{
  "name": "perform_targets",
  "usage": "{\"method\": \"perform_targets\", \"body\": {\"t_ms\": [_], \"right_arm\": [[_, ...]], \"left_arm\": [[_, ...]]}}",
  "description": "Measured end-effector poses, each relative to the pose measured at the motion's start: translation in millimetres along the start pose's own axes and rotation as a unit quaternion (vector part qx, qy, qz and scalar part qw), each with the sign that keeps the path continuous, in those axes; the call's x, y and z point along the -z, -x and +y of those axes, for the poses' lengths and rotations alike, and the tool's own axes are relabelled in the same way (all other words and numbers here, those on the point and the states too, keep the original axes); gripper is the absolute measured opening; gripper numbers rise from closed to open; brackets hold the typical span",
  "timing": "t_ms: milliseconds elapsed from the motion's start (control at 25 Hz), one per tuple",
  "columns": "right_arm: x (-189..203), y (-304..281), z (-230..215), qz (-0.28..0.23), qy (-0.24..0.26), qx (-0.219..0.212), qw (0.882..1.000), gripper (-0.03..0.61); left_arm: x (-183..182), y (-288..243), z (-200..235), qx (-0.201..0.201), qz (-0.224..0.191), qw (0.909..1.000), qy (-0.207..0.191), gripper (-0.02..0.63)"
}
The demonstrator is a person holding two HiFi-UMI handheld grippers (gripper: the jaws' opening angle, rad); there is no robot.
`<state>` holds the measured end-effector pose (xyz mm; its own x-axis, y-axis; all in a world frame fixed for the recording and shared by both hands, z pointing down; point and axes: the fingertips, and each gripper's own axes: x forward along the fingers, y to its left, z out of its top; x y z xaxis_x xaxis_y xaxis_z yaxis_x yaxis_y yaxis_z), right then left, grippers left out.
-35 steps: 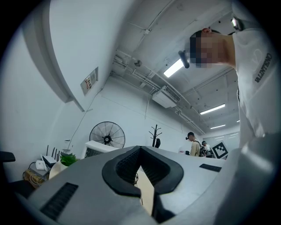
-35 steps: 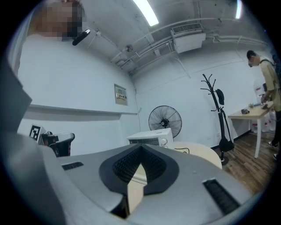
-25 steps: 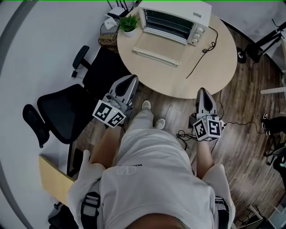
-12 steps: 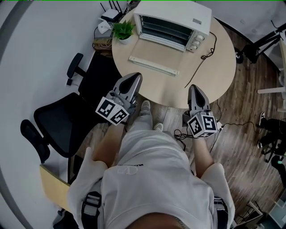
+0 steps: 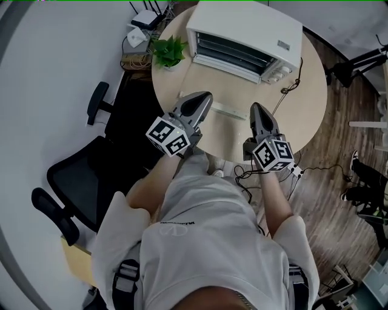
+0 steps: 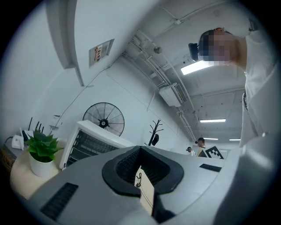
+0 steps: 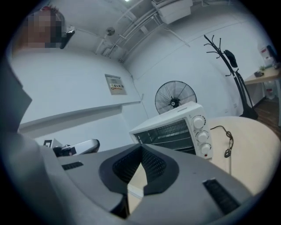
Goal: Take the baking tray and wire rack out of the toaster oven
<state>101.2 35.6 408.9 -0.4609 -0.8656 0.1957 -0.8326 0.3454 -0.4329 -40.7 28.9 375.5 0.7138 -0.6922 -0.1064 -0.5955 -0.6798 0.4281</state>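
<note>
The white toaster oven [image 5: 245,27] stands at the far side of the round table [image 5: 306,100], its door [image 5: 230,91] folded down flat. Dark bars of the wire rack [image 5: 233,51] show in the oven's mouth; I cannot pick out the baking tray. My left gripper [image 5: 204,97] is shut and empty, over the table just short of the door's front edge. My right gripper [image 5: 255,109] is also shut and empty, beside it to the right. The oven [image 6: 92,145] also shows in the left gripper view, and from the right gripper view the oven [image 7: 173,127] shows its rack bars and knobs.
A potted plant [image 5: 168,51] stands left of the oven on the table. The oven's power cord [image 5: 285,91] trails over the table's right side. A black office chair [image 5: 79,175] sits to my left. A router [image 5: 145,18] and cables lie behind the plant.
Both grippers have moved forward, from over the floor by my legs to over the table near the open oven door. The oven is now closer in view.
</note>
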Motion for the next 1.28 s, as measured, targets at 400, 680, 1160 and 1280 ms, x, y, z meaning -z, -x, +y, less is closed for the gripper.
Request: {"method": "perform_targets", "body": {"t_ms": [400, 680, 1160, 1280], "right_arm": [[23, -115, -35, 0.022, -0.092, 0.018, 0.995, -0.005], [34, -159, -82, 0.002, -0.2, 0.032, 0.979, -0.003], [41, -205, -138, -0.046, -0.312, 0.051, 0.948, 0.049], [40, -214, -148, -0.057, -0.335, 0.053, 0.939, 0.049]], "left_arm": [[54, -77, 106, 0.008, 0.026, 0.9858, 0.166, 0.002], [87, -117, 153, -0.022, -0.004, 0.967, 0.254, 0.003], [120, -171, 207, -0.053, -0.046, 0.9355, 0.346, 0.012], [112, -183, 211, -0.042, -0.069, 0.9254, 0.37, 0.061]]}}
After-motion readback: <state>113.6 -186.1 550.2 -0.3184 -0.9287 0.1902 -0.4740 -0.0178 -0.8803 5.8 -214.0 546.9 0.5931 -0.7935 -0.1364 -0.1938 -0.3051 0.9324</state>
